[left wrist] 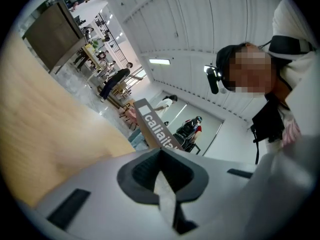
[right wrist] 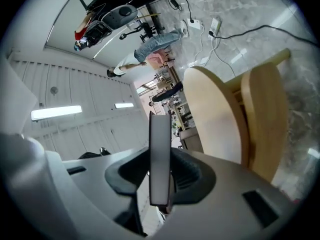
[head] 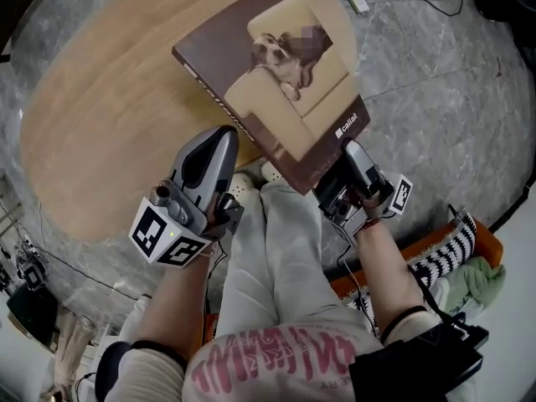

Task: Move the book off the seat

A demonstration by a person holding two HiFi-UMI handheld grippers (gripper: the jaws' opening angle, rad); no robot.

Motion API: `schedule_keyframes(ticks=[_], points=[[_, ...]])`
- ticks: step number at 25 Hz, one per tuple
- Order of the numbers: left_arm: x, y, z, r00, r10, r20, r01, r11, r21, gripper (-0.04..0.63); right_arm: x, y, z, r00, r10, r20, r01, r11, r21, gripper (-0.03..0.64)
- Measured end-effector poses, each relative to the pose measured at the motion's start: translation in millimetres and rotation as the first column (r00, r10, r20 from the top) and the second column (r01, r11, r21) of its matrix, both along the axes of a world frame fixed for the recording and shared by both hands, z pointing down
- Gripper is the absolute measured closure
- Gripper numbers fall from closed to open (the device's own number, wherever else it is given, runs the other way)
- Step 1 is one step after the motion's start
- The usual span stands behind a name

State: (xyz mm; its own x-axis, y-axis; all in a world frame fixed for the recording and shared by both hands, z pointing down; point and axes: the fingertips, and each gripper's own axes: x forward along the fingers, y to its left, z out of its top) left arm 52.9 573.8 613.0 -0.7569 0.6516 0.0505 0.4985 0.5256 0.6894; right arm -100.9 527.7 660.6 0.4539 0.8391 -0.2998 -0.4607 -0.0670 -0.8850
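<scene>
Holding the book point(head: 276, 74) in the air above the round wooden tabletop point(head: 100, 115), I grip its near corner from both sides. My right gripper point(head: 352, 159) is clamped on its short edge, and my left gripper point(head: 237, 141) is pinching a thin edge beside the spine. The book's long axis runs away from me, out over the table.

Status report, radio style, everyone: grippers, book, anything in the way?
Grippers: left gripper and right gripper both shut on the book. Book held over the wooden table. Nothing seen in the way.
</scene>
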Motion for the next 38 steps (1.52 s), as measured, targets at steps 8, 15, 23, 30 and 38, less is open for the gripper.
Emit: schedule_keyframes(ticks=[8, 15, 23, 30, 38], points=[[14, -25, 41, 0.999, -0.026, -0.019, 0.028, 0.993, 0.112, 0.600, -3, -20, 37, 0.999, -0.007, 0.038, 0.004, 0.997, 0.076, 0.477], [19, -34, 48, 0.999, -0.041, -0.034, 0.045, 0.991, 0.126, 0.600, -4, -22, 45, 0.998, -0.031, 0.063, 0.026, 0.996, 0.086, 0.477], [29, -31, 45, 0.996, -0.087, -0.027, 0.090, 0.988, 0.127, 0.600, -4, -23, 50, 0.994, -0.041, 0.097, 0.031, 0.995, 0.096, 0.477], [36, -31, 41, 0.994, -0.108, -0.031, 0.111, 0.986, 0.123, 0.600, -5, -23, 50, 0.983, -0.032, 0.180, 0.010, 0.993, 0.121, 0.477], [45, -29, 52, 0.991, -0.135, -0.025, 0.137, 0.983, 0.125, 0.600, -1, -22, 65, 0.969, -0.012, 0.246, -0.030, 0.986, 0.164, 0.476]])
